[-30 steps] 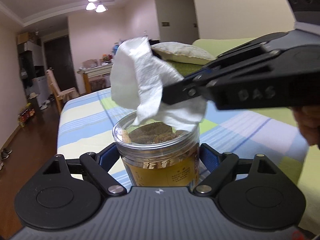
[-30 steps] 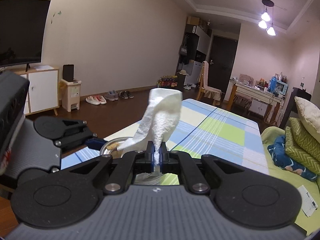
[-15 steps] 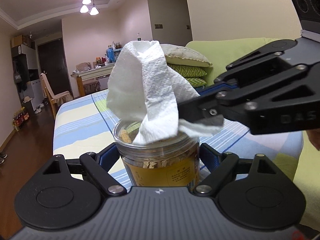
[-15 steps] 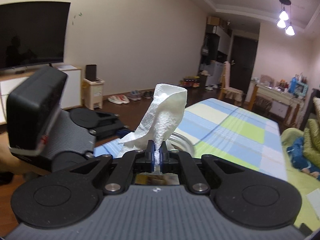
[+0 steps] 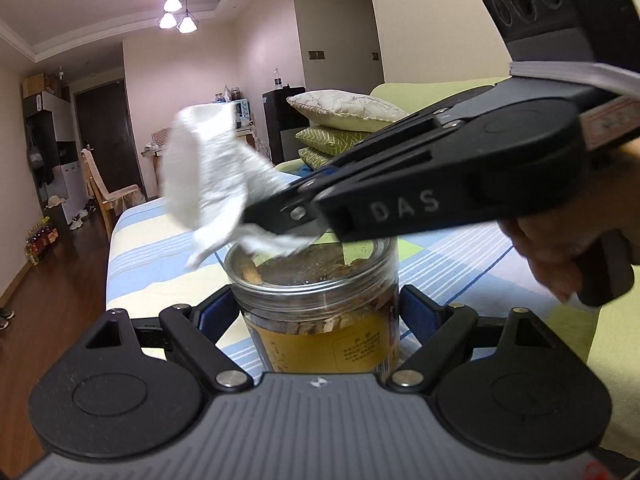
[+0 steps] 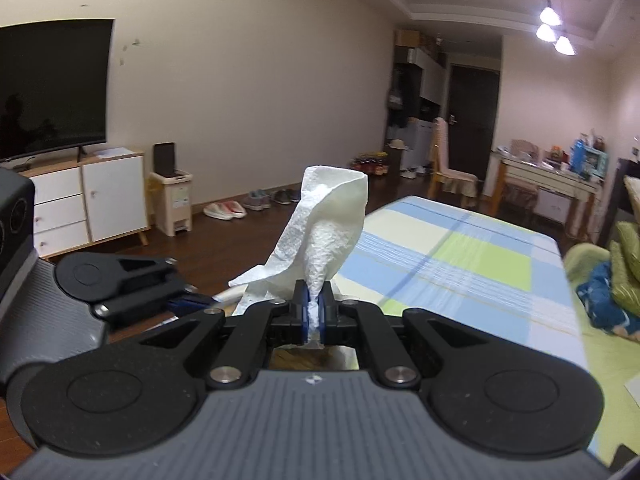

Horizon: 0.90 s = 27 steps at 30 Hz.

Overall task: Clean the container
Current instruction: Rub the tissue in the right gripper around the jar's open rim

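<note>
1. The clear plastic jar (image 5: 316, 300) stands upright and lidless at the near end of the table, with a yellow label around its lower body and brown dried pieces inside, some reaching close to the rim.
2. The left gripper (image 5: 314, 312) is clamped on the jar, its blue-padded fingers (image 5: 214, 312) pressing against either side just under the rim.
3. A crumpled white paper towel (image 6: 320, 240) is pinched tight between the closed jaws of the right gripper (image 6: 315, 314). In the left wrist view the towel is blurred, and its lower edge hangs at the far-left part of the jar's rim.
4. The right gripper reaches in from the right above the jar's mouth, and a hand (image 5: 560, 256) holds its grip at the right edge.
5. The table is covered by a checked cloth (image 6: 460, 264) in blue, pale yellow and green blocks, and it stretches away from the jar into the room.
6. A green sofa (image 5: 440, 92) with stacked cushions (image 5: 344, 120) runs along one side of the table.
7. The floor is dark wood. A television (image 6: 52, 88) sits on a white cabinet (image 6: 88, 204), with a small bin (image 6: 172, 200) and a row of shoes (image 6: 248, 204) along the wall.
8. Farther off are a wooden chair (image 6: 448, 172), a cluttered side table (image 6: 548, 172), a dark door (image 6: 472, 108) and a three-lamp ceiling light (image 6: 554, 28), lit.
</note>
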Motion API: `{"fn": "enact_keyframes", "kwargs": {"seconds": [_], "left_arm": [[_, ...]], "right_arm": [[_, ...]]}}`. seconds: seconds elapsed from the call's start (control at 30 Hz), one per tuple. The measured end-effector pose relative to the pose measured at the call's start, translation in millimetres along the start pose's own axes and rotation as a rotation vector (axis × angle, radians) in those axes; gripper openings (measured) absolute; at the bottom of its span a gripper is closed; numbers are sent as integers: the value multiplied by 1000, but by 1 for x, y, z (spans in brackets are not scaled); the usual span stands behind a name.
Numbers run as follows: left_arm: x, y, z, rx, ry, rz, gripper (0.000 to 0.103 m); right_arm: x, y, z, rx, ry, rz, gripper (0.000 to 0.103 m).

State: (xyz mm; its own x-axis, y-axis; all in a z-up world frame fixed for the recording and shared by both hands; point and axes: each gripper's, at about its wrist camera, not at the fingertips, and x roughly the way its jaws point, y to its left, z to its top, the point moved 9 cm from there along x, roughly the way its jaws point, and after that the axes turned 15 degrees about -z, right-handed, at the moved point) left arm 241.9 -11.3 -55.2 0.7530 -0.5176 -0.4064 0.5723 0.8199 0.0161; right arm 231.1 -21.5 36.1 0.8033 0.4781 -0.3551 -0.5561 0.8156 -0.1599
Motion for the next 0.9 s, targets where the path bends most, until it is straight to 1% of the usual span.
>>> {"fn": "enact_keyframes", "kwargs": {"seconds": [0.13, 0.3, 0.37, 0.43, 0.57, 0.7, 0.9], "left_arm": [[0, -2, -1, 0, -7, -2, 86], [0, 1, -3, -1, -12, -2, 86], [1, 2, -2, -1, -12, -1, 86], [3, 3, -2, -2, -12, 0, 86], [4, 3, 0, -3, -12, 4, 86], [2, 3, 1, -5, -12, 4, 86], [-1, 1, 4, -6, -11, 3, 86]], "right_arm": [[-22, -7, -9, 4, 4, -14, 4], [-45, 9, -14, -6, -1, 54, 4], [-45, 18, -12, -6, 1, 85, 4], [-39, 24, -11, -11, 1, 91, 4], [-17, 28, -4, -19, 6, 35, 4], [-5, 21, -2, 10, 30, -34, 4], [-12, 13, -5, 13, 44, -119, 4]]}}
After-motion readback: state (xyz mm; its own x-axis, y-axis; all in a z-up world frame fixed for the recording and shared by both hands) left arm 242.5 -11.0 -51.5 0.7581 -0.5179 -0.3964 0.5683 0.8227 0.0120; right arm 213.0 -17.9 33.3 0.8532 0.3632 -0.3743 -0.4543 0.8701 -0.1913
